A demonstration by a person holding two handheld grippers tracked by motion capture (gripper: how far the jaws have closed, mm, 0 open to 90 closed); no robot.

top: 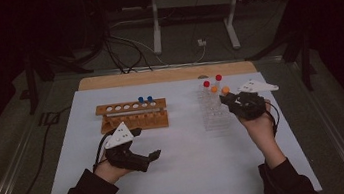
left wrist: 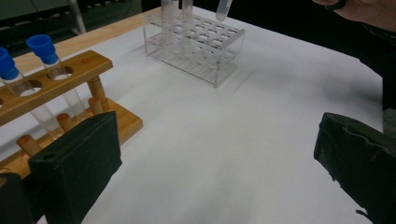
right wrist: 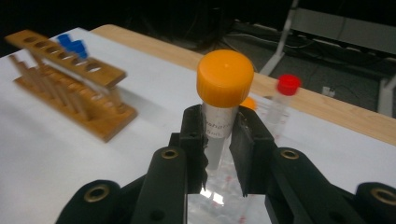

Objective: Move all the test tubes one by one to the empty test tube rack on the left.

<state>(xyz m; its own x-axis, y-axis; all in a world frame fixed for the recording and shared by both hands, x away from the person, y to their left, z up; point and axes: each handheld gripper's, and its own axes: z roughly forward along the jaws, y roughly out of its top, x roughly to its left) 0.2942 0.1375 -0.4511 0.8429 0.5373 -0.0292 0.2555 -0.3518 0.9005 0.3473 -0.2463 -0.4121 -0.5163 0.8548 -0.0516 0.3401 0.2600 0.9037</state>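
My right gripper (right wrist: 219, 140) is shut on a clear tube with an orange cap (right wrist: 224, 79), held upright just above the clear plastic rack (right wrist: 224, 193). From above, that gripper (top: 231, 100) is at the rack's right side with the orange cap (top: 225, 90) at its tip. The tube's rounded bottom (left wrist: 223, 9) hangs over the rack (left wrist: 196, 42). Red-capped tubes (top: 206, 84) and another orange-capped one (top: 214, 89) stand in the rack (top: 215, 114). My left gripper (top: 146, 142) rests open on the white sheet, its pads (left wrist: 79, 163) wide apart with nothing between them.
A wooden rack (top: 132, 115) with two blue-capped tubes (top: 145, 100) stands at the left, close to my left gripper (left wrist: 219, 158). White sheet (top: 194, 164) covers the table; a bare wooden strip (top: 167, 75) runs along the far edge. Cables and a metal stand lie beyond.
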